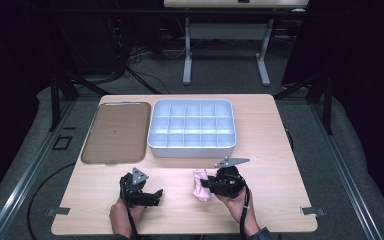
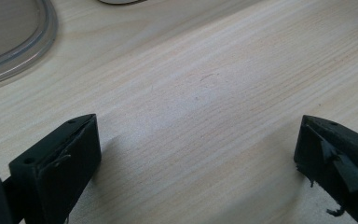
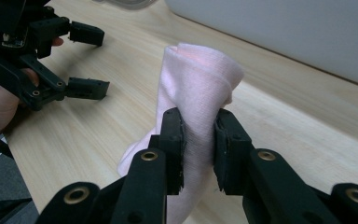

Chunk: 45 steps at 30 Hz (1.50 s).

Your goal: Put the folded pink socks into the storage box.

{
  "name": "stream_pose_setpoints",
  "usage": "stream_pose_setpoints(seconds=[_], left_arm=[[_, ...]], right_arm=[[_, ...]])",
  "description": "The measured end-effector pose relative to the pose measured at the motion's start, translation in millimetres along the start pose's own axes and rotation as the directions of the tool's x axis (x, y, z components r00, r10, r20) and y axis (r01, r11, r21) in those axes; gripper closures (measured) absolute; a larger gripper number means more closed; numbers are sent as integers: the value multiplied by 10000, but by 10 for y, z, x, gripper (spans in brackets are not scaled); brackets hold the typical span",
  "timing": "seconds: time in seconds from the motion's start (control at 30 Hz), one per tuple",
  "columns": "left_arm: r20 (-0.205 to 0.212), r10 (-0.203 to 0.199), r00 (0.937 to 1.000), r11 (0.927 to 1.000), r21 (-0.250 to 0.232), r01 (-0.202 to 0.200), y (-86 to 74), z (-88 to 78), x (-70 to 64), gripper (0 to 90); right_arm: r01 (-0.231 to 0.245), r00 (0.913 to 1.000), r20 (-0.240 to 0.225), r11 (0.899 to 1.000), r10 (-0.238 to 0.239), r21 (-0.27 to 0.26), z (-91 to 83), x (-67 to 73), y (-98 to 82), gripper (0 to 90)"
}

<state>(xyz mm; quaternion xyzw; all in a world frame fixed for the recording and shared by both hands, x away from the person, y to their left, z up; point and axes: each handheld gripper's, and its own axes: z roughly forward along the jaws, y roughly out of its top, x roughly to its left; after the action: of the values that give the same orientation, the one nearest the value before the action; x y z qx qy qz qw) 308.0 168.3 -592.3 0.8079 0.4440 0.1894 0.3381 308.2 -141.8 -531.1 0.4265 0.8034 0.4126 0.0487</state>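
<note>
A pale pink cloth (image 3: 200, 84) hangs bunched between the jaws of my right gripper (image 3: 198, 140), which is shut on it a little above the wooden table (image 1: 275, 150). From above, the pink cloth (image 1: 200, 184) shows just left of the right gripper (image 1: 207, 184), near the table's front edge. My left gripper (image 1: 155, 196) rests low over the table at the front left, its jaws wide open with bare wood between them (image 2: 196, 154). The left gripper (image 3: 86, 60) also appears beyond the cloth, held by a hand.
A white tray with several compartments (image 1: 192, 147) stands at the back middle of the table, close behind the cloth. A flat brown lid with a clear rim (image 1: 115, 131) lies to its left; its corner (image 2: 14, 42) shows near my left gripper.
</note>
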Motion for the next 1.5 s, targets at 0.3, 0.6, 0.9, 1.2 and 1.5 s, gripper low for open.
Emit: stream_pose_setpoints(seconds=[0.3, 0.6, 0.9, 1.2, 1.5], left_arm=[[-3, -4, 10000, 10000, -4, 4, 0, 0, -1, 3], [3, -11, 10000, 10000, -7, 11, 0, 0, -2, 4], [26, 57, 10000, 10000, -3, -57, -1, -5, -4, 11], [38, 44, 10000, 10000, -1, -44, -1, -4, -3, 11], [38, 44, 10000, 10000, 3, -44, 0, -4, -3, 11]], right_arm=[[-64, 9992, 392, 9996, 76, -290, -158, -124, 6, 753], [-78, 9971, 748, 9989, 113, -467, -287, -206, 50, 753], [-76, 9951, 979, 9974, 146, -716, -374, -249, 119, 753], [120, 9930, 1183, 9963, -18, -852, -482, -266, 249, 753], [170, 9916, 1291, 9927, -15, -1194, -594, -319, 385, 753]])
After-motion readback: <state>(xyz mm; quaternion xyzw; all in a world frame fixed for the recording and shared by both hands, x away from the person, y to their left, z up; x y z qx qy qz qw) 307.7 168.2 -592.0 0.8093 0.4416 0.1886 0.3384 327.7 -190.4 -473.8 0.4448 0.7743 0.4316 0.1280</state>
